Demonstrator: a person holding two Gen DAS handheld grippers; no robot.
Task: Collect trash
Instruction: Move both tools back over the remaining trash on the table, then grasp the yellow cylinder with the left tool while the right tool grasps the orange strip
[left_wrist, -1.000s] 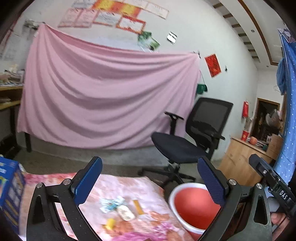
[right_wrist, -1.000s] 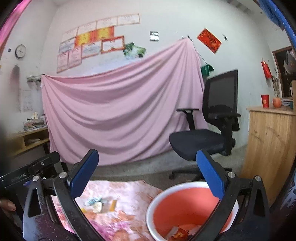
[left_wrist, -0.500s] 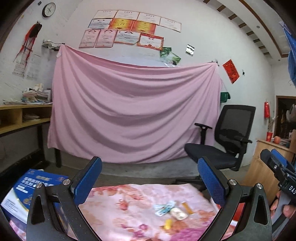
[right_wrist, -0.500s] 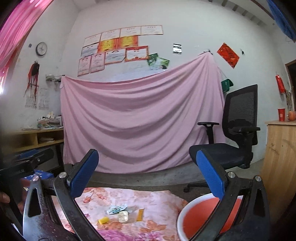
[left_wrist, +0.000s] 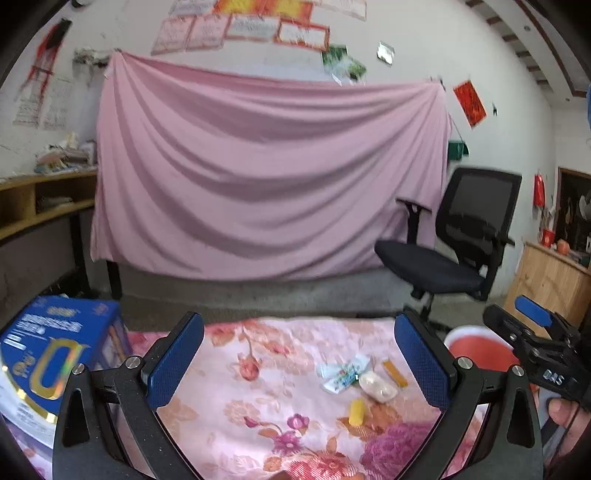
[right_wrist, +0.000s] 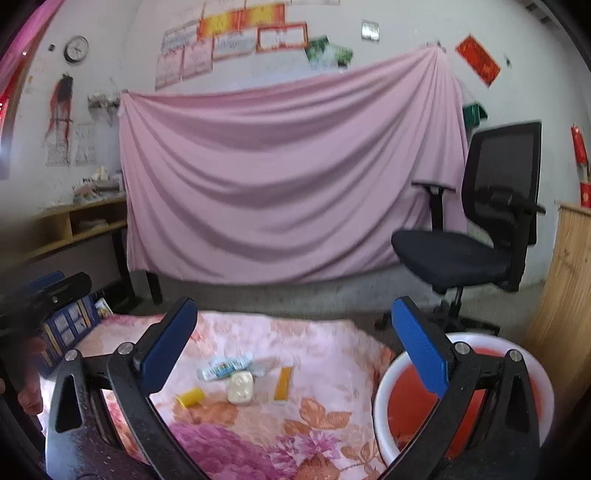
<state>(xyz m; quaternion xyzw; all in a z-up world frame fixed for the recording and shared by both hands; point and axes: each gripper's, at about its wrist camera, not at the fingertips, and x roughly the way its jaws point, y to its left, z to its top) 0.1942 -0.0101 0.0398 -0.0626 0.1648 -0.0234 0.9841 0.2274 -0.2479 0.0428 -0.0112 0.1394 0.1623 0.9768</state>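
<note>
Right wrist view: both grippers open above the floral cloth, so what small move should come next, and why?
Probably lower the open right gripper onto the white blister pack: it lies loose among scraps, nearest the red plastic basin.

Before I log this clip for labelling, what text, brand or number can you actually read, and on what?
"DAS": white letters on the right gripper body, left wrist view.
Large gold "0" or "Q": blue box; its smaller print is blurred.
Wall certificates, red wall paper, blue-green wrapper: too blurred to read.
Wall clock: numerals too small.
</note>
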